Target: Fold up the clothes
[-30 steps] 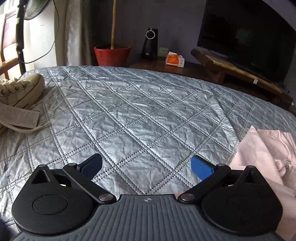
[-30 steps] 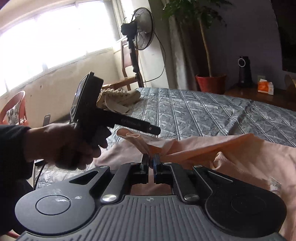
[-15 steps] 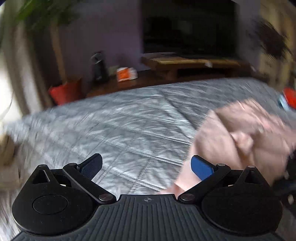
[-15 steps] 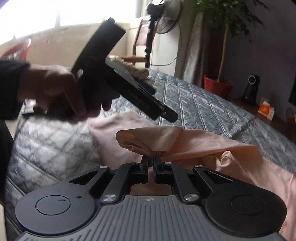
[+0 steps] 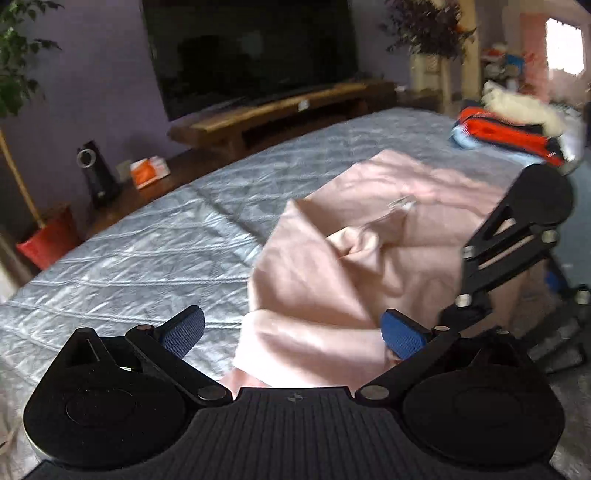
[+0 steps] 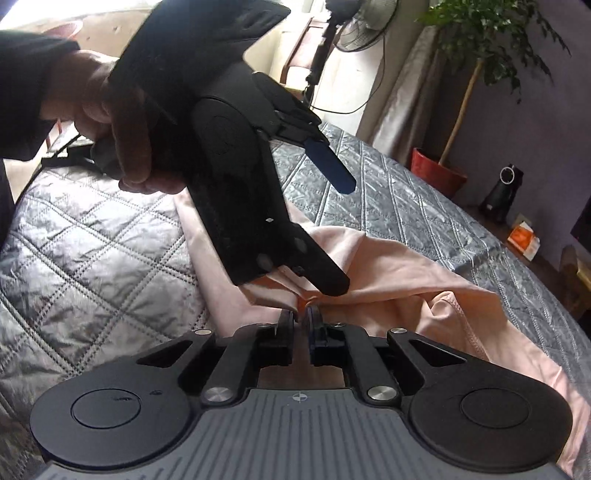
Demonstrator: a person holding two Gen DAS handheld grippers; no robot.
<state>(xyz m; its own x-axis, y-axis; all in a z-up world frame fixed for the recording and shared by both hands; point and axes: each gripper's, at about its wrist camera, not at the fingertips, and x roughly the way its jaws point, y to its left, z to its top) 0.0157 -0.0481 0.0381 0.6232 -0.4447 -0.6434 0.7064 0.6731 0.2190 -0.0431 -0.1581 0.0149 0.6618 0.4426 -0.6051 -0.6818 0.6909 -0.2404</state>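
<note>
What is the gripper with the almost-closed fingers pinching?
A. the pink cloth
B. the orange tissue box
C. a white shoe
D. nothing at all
A. In the right wrist view, the right gripper has its fingers nearly together with a bunched fold of the pink cloth caught between them.

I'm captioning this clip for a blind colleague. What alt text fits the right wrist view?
The right hand-held gripper pinches a bunched edge of a pink garment on a grey quilt. The left hand-held gripper, held in a hand, reaches in open just above the pinch. A fan and potted plant stand behind.
</note>
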